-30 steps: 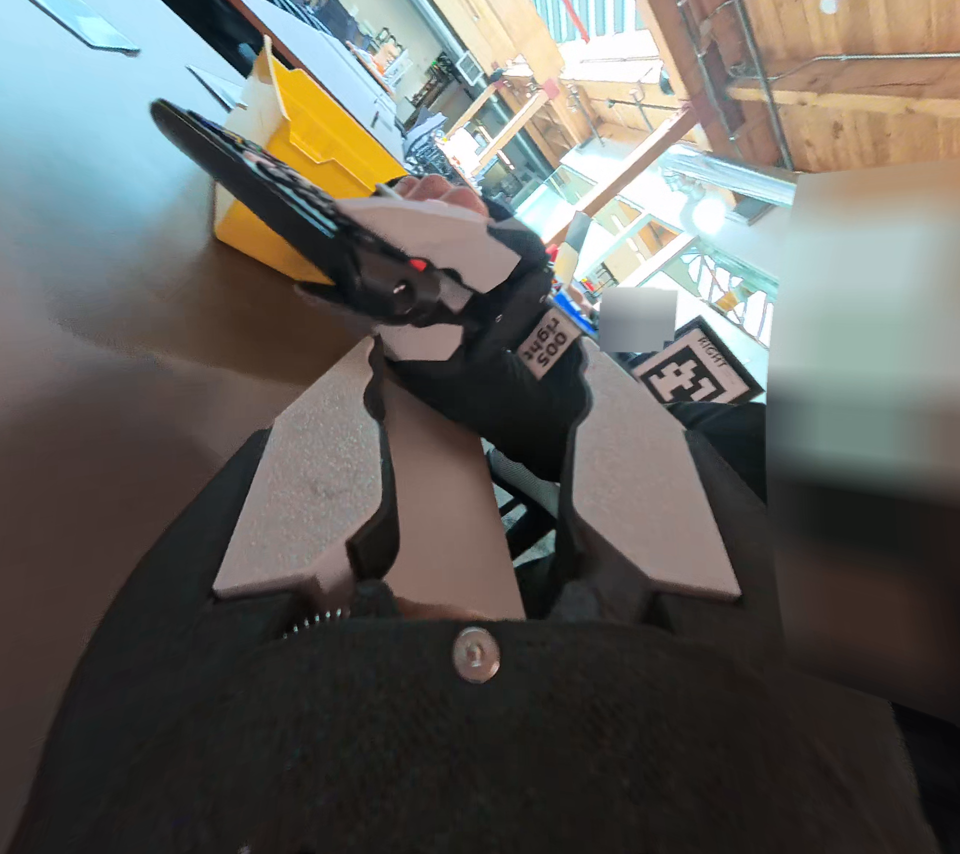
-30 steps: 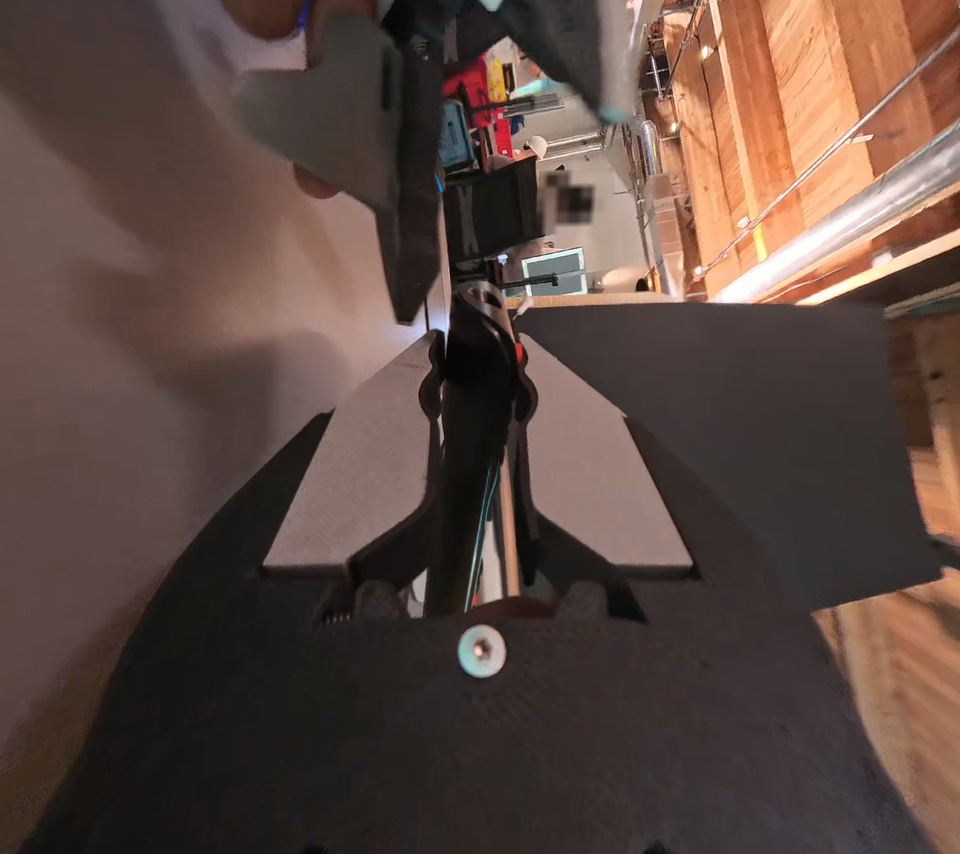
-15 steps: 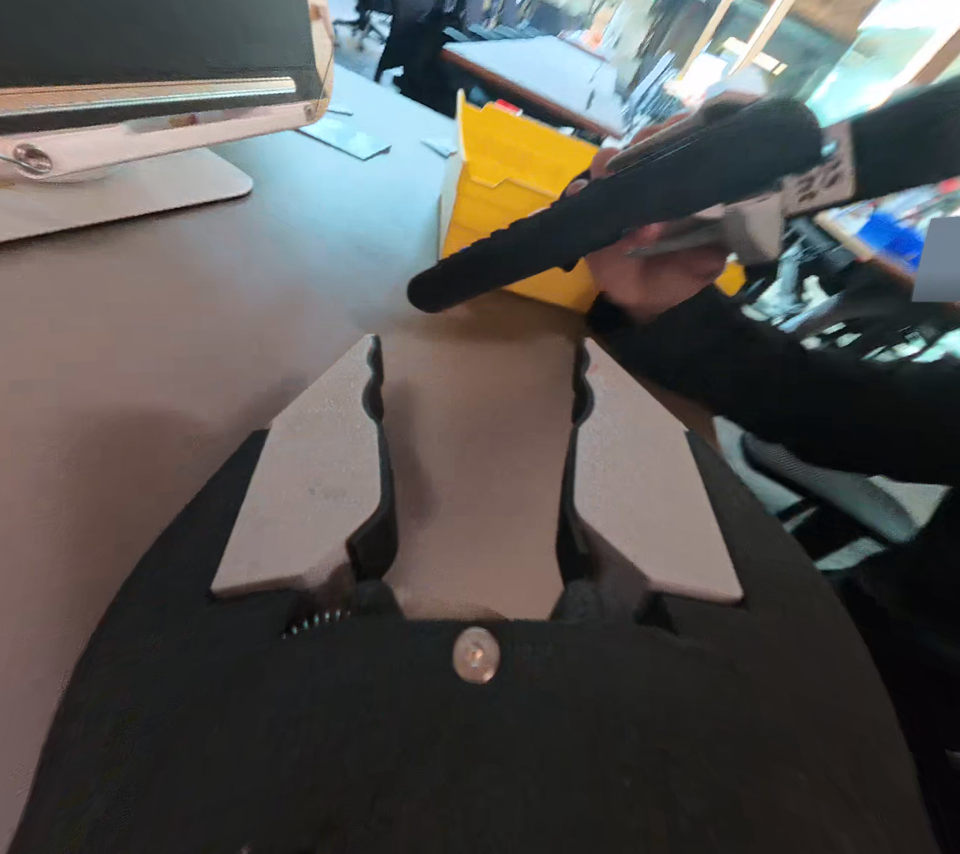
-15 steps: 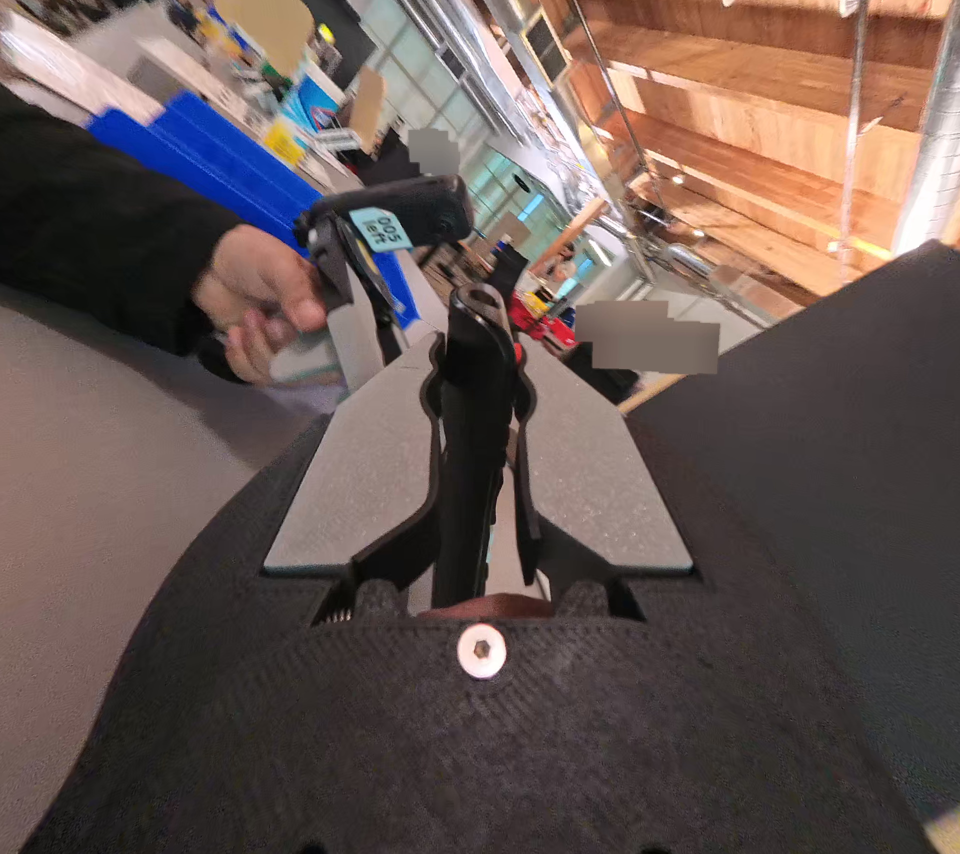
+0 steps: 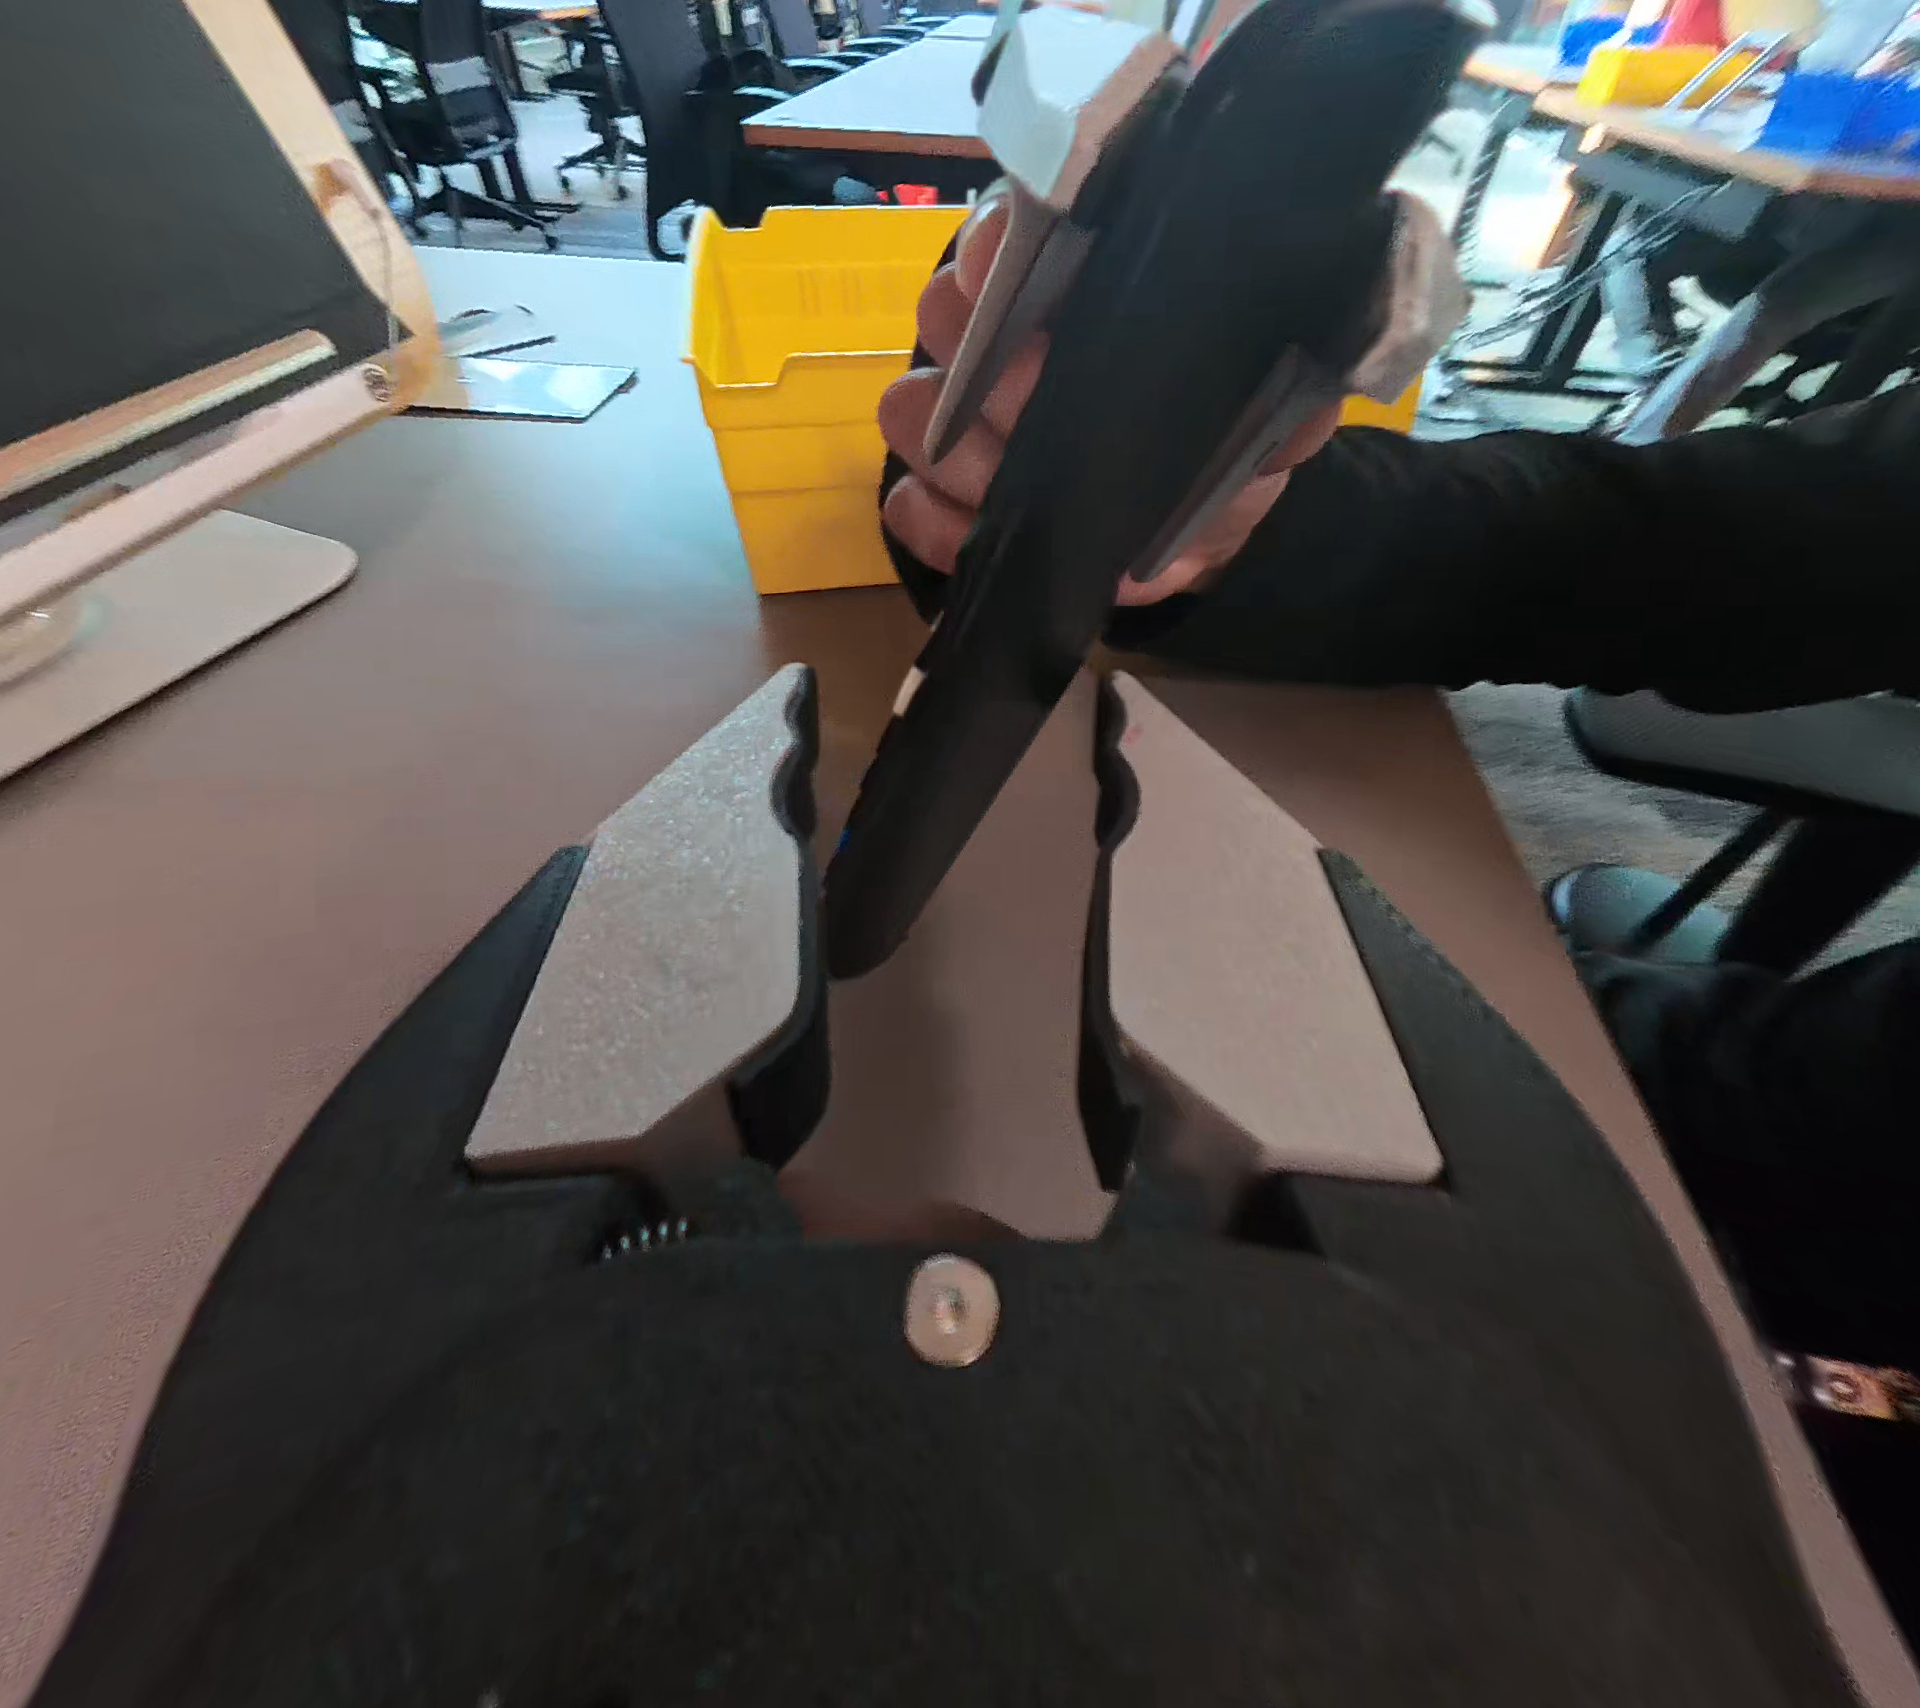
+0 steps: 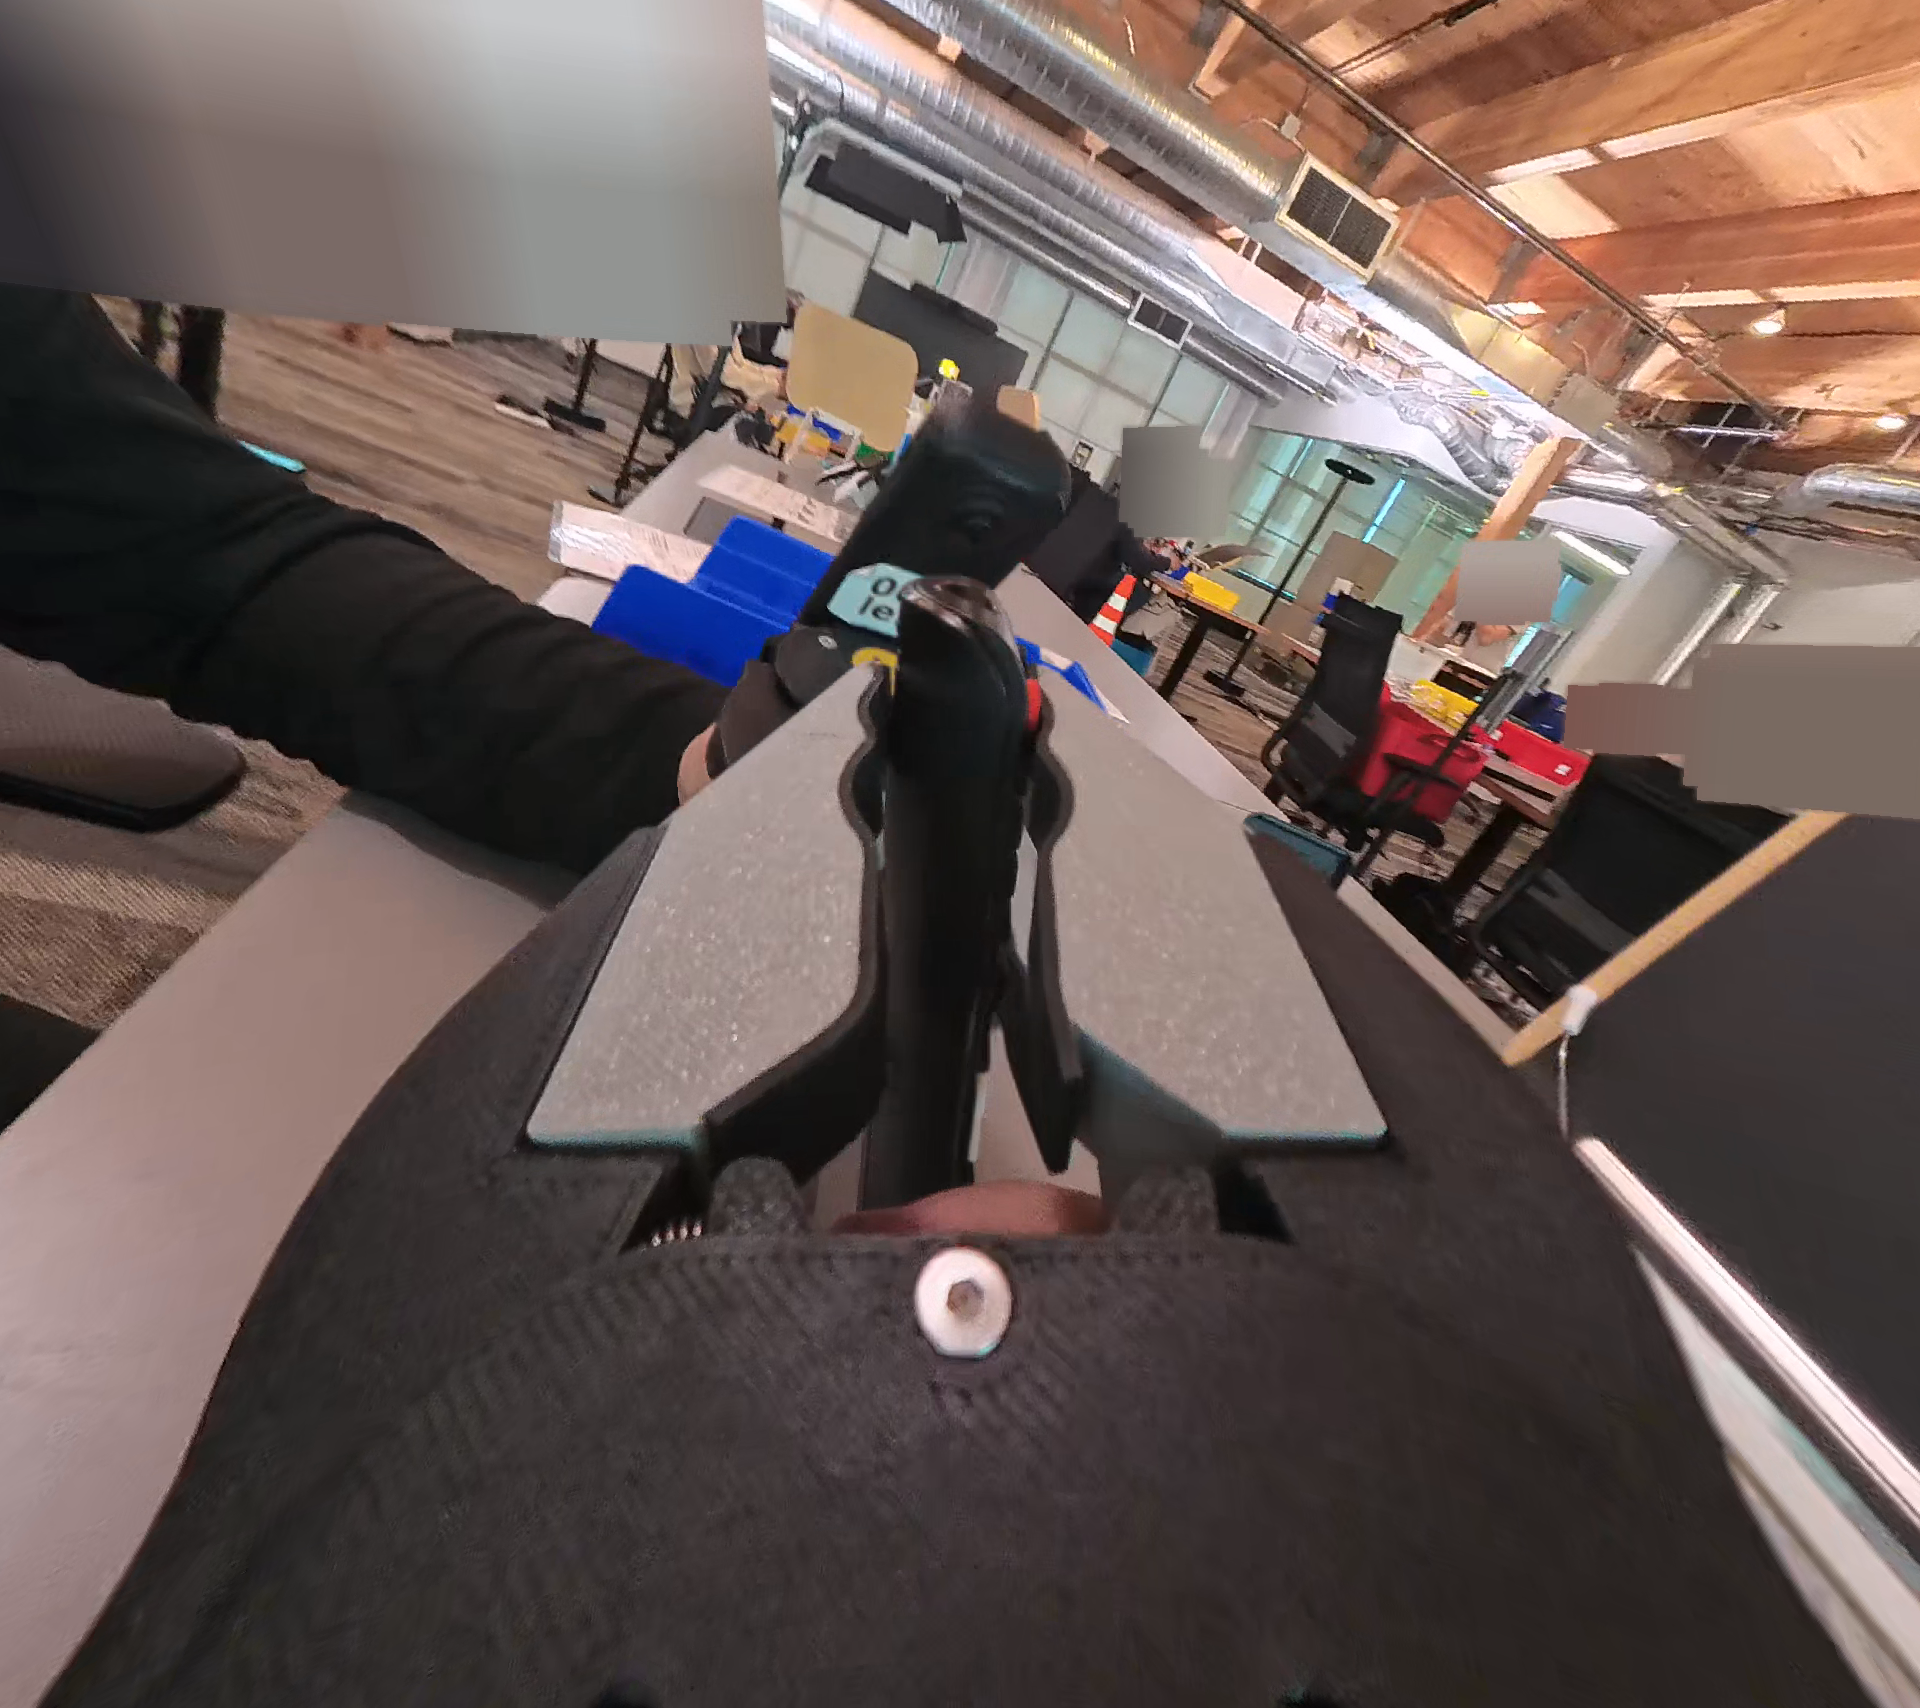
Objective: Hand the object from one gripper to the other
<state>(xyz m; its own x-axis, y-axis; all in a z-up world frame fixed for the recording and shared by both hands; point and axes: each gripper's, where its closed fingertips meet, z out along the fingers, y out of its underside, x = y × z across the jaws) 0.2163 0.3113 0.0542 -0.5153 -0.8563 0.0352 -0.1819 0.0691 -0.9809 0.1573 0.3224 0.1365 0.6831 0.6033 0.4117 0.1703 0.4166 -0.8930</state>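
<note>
A long black remote control point(image 5: 935, 827) is clamped in my right gripper point(image 5: 1039, 505), which a hand holds above the brown table point(image 5: 312, 827). The remote slants down towards me. Its lower end lies between the fingers of my left gripper point(image 5: 956, 692), whose jaws stand wide apart; the end is close to the left finger point(image 5: 675, 931). In the right wrist view my right gripper point(image 6: 951, 692) is shut on the remote point(image 6: 935, 931), seen edge-on. The left gripper's black housing point(image 6: 966, 505) shows just beyond it; its fingers are hidden.
A yellow bin point(image 5: 821, 370) stands on the table behind the grippers. A monitor point(image 5: 135, 152) on a flat stand point(image 5: 156, 609) is at the left. A black sleeve point(image 5: 1558, 557) reaches in from the right. Blue bins point(image 6: 727, 598) sit on a far desk. Some 10 cm of space lies between my two pairs of fingers.
The right gripper has swung the remote from lying across to slanting down, bringing its end between the left gripper's fingers. The left gripper has stayed open; the right has stayed shut.
</note>
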